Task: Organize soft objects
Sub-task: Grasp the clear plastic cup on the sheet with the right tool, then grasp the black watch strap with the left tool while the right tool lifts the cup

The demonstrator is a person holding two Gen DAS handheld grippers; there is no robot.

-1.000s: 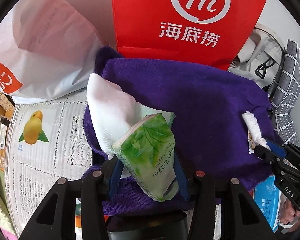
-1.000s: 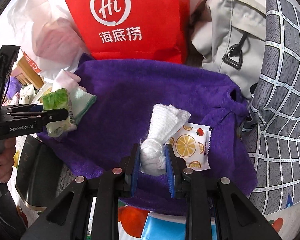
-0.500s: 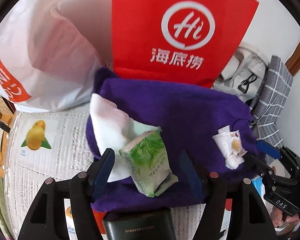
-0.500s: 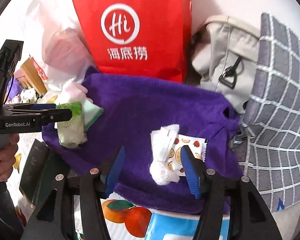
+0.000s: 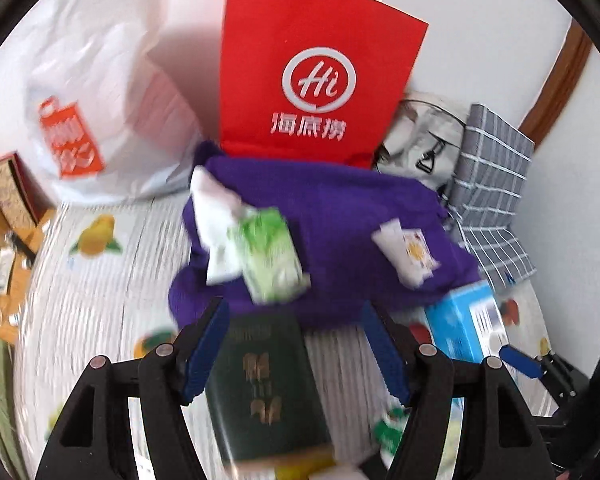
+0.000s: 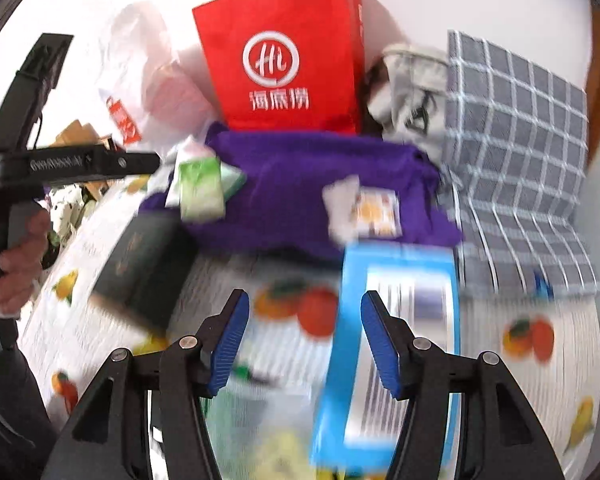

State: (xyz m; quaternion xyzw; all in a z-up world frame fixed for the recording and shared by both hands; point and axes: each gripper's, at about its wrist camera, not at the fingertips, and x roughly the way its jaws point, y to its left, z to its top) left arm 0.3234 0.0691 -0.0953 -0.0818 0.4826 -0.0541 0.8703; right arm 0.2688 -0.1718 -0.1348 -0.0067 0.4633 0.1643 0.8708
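Tissue pack and wipe packet on towel, paper bag behind

The red paper bag bears a white "Hi" logo above the characters 海底捞.

This looks like a room in a home, not a lab or a shop. The table is covered with a white cloth printed with oranges and other fruit, as one finds on a family table. Against the plain white wall stands a red paper shopping bag from a restaurant, and beside it a thin white plastic bag with an orange print. A grey backpack and a grey checked cushion lean near the corner. A brown wooden frame, perhaps of a door, runs up the wall. Small cardboard boxes and other clutter lie at the left edge.
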